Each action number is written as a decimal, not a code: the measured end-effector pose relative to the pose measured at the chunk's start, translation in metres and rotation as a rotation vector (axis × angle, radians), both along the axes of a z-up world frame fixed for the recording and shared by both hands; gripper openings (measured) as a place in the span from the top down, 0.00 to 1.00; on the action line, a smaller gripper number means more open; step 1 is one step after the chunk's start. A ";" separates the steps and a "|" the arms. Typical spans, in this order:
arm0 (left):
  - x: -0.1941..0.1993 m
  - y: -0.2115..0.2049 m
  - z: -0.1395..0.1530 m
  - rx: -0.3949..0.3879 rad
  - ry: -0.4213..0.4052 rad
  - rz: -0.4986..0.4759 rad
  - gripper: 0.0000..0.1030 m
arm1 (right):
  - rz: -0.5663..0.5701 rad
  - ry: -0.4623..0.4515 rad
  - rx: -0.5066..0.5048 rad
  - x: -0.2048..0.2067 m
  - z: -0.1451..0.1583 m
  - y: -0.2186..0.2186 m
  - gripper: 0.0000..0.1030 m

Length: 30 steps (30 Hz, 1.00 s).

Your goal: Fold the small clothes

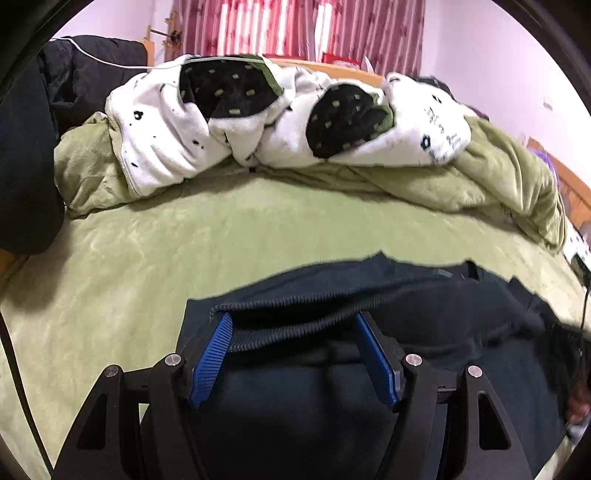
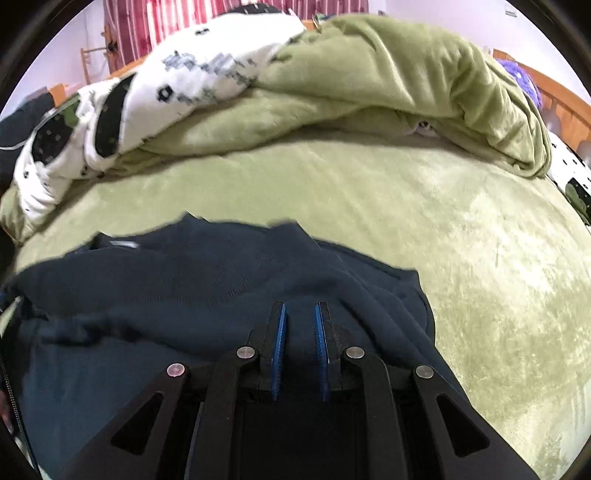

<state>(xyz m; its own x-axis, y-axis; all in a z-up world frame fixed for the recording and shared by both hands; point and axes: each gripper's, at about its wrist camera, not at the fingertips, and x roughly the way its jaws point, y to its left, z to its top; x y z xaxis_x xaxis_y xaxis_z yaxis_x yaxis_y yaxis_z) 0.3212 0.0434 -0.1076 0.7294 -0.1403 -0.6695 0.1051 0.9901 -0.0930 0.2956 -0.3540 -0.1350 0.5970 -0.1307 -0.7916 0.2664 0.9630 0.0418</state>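
A dark navy garment (image 1: pixel 424 332) lies on the green bedspread (image 1: pixel 110 266). My left gripper (image 1: pixel 291 317) stands wide, its blue fingertips (image 1: pixel 221 325) tucked under the garment's ribbed hem (image 1: pixel 295 299). A second ribbed band crosses the gap between the pads, and the pads do not press on it. In the right wrist view the same navy garment (image 2: pixel 184 288) is bunched and slightly raised. My right gripper (image 2: pixel 300 308) is closed to a narrow gap, with a fold of that navy cloth pinched between its blue pads (image 2: pixel 281 332).
A white blanket with black patches (image 1: pixel 258 122) and a rumpled green quilt (image 2: pixel 406 74) are heaped along the far side of the bed. A dark pile (image 1: pixel 74 74) sits at the far left. Red curtains (image 1: pixel 295 26) hang behind. A wooden bed frame (image 2: pixel 565 103) runs along the right.
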 end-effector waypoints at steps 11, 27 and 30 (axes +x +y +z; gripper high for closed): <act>-0.003 0.001 0.009 -0.019 -0.017 0.008 0.35 | -0.038 0.006 0.056 -0.013 -0.014 -0.019 0.90; -0.098 0.062 0.014 0.000 0.023 0.121 0.35 | -0.039 -0.017 -0.007 -0.124 0.030 -0.033 0.63; -0.120 0.072 0.010 -0.002 0.037 0.135 0.35 | -0.037 -0.016 -0.015 -0.147 0.032 -0.035 0.61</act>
